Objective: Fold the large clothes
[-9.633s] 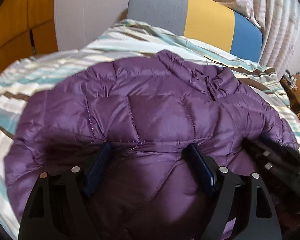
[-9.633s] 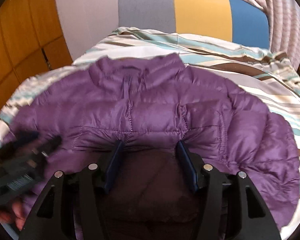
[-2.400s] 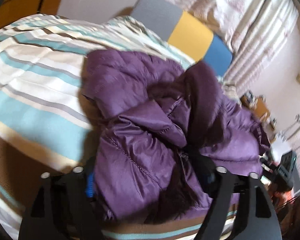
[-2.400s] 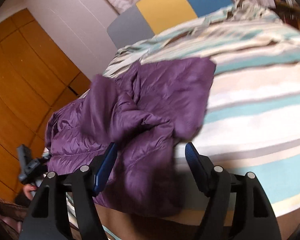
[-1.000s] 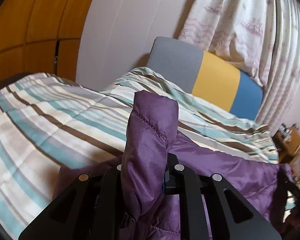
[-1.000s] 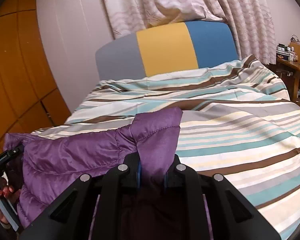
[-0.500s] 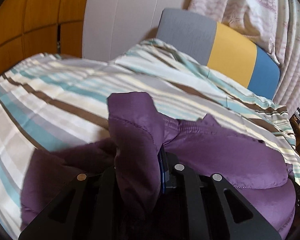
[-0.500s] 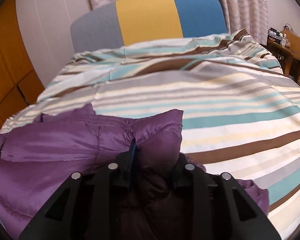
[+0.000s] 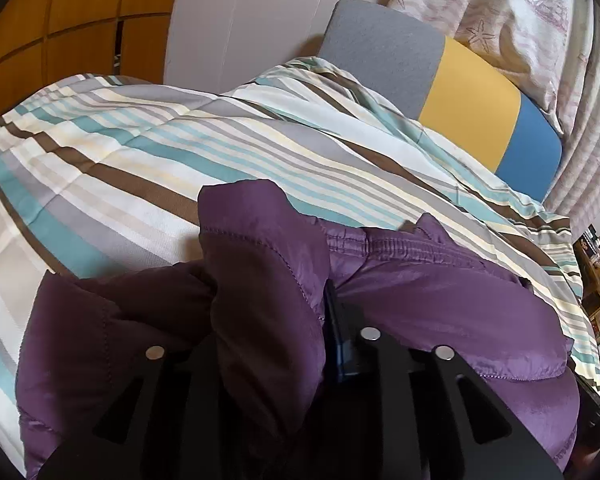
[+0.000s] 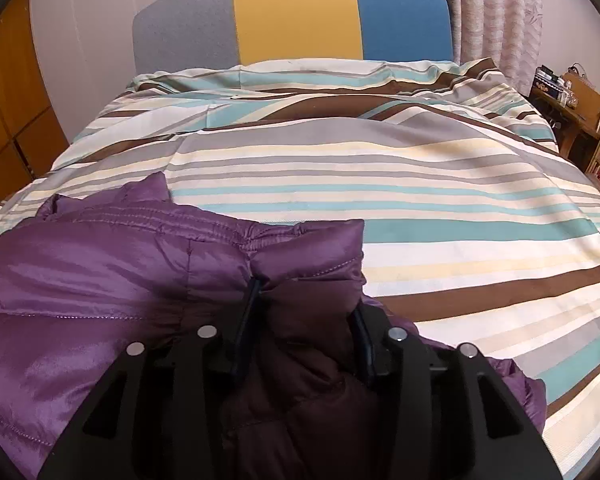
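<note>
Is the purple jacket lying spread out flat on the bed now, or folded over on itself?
Folded over: the jacket lies as a doubled bundle on the striped bedding, its elastic hem edge on top.

A purple jacket (image 10: 100, 272) is lying on a duvet (image 10: 420, 184) striped teal, brown, grey and cream.
</note>
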The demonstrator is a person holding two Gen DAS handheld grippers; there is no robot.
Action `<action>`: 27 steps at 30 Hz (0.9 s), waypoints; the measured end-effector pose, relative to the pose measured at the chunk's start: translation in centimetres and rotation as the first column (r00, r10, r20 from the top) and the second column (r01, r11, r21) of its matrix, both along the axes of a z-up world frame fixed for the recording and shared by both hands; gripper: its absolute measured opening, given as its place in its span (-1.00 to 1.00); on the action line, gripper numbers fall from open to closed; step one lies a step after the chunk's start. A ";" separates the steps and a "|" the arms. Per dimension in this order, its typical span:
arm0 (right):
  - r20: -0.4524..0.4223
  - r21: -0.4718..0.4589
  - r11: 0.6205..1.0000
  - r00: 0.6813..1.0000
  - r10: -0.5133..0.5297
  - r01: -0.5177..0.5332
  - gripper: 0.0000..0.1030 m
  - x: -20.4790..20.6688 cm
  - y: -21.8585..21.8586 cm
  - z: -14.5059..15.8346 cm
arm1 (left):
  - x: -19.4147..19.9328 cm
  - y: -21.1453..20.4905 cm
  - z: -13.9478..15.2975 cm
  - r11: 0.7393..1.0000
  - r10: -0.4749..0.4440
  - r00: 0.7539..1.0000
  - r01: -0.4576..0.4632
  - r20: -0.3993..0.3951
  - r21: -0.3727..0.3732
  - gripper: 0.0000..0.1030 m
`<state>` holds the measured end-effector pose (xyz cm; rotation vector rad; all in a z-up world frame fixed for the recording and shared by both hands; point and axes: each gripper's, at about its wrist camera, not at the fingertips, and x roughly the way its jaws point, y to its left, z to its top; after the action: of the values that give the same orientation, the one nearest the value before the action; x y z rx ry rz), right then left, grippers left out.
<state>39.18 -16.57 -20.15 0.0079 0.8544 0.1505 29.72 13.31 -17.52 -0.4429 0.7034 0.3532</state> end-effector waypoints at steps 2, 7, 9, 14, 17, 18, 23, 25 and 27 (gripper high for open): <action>0.005 -0.028 1.000 1.000 -0.010 0.010 -0.08 0.0 0.3 0.0 | 0.1 -0.2 0.1 1.000 0.003 1.000 -0.003 -0.010 0.011 -0.34; 0.010 -0.063 0.998 1.000 -0.018 0.019 0.00 -0.1 0.7 0.0 | -0.3 -0.9 1.2 0.999 -0.011 1.000 0.012 -0.025 0.035 0.74; 0.010 -0.062 0.998 1.000 -0.021 0.022 0.03 -0.1 0.6 0.0 | -1.4 -1.7 2.4 0.998 0.002 1.000 -0.001 -0.011 0.065 0.78; 0.014 -0.065 0.997 0.999 -0.029 0.029 0.07 -0.2 0.6 0.1 | -4.3 -4.4 5.7 0.987 0.075 0.995 -0.083 0.068 0.134 0.78; 0.017 -0.062 0.997 0.999 -0.034 0.035 0.12 -0.3 0.5 0.1 | -3.6 -6.9 7.1 0.977 0.042 0.994 -0.062 0.098 0.206 0.78; 0.017 -0.061 0.997 0.999 -0.037 0.038 0.15 -0.3 0.4 0.1 | -2.7 -7.8 7.1 0.973 0.011 0.996 -0.032 0.093 0.229 0.78; 0.015 -0.060 0.997 0.999 -0.052 0.053 0.24 -0.3 0.3 0.2 | 0.7 -9.0 4.7 0.945 -0.028 1.000 0.023 0.010 0.327 0.78; 0.016 -0.054 0.997 0.999 -0.051 0.052 0.24 -0.3 0.3 0.2 | 2.0 -8.2 1.8 0.966 -0.051 0.996 0.066 -0.070 0.249 0.78; 0.018 -0.051 0.997 0.998 -0.052 0.053 0.25 -0.4 0.3 0.2 | 2.0 -7.4 1.1 0.978 -0.053 0.996 0.065 -0.065 0.198 0.81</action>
<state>38.82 -16.27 -19.95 -0.0190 0.8404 0.0787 31.71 5.92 -16.42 -0.2211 0.7291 0.3779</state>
